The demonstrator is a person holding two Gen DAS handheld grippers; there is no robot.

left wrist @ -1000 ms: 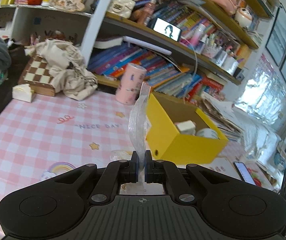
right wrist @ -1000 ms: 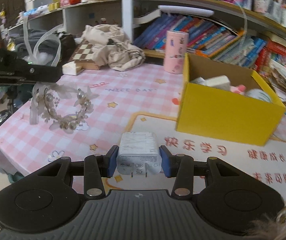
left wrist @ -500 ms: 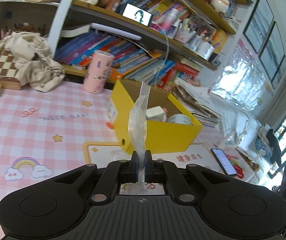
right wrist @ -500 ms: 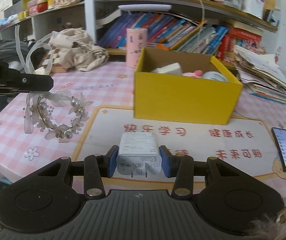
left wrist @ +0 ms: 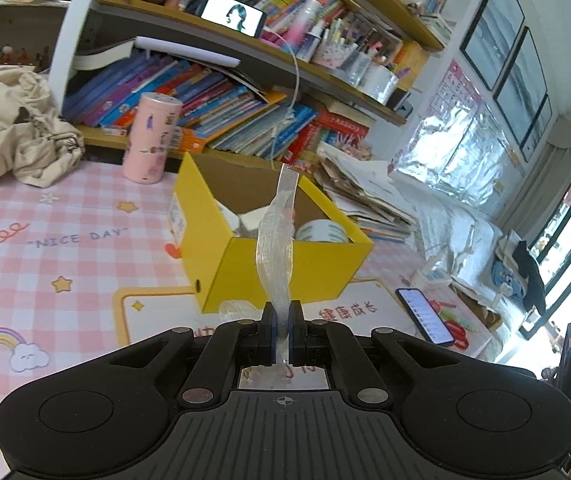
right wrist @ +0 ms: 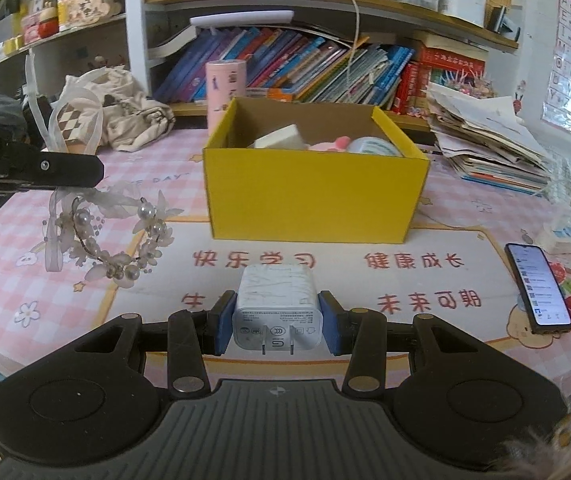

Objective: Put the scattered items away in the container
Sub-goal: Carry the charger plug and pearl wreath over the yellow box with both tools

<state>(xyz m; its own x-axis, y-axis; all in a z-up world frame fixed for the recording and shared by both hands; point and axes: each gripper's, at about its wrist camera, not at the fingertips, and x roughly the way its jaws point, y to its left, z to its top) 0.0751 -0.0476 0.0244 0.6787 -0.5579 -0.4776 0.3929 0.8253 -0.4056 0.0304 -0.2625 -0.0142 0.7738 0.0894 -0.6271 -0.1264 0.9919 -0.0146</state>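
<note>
The right gripper clamps a white charger by its sides, prongs facing the camera, above the printed mat. The left gripper pinches a sheer ribbon; in the right view a pearl wreath hangs below that gripper, over the pink checked surface. Beyond both stands the open yellow box, already holding several items, with a phone lying to its right.

yellow cardboard box: near wall hides most of what's inside | black left gripper: body cut off at left edge | pearl-and-ribbon wreath: mostly hidden behind that gripper | tiny charger print: unreadable
</note>
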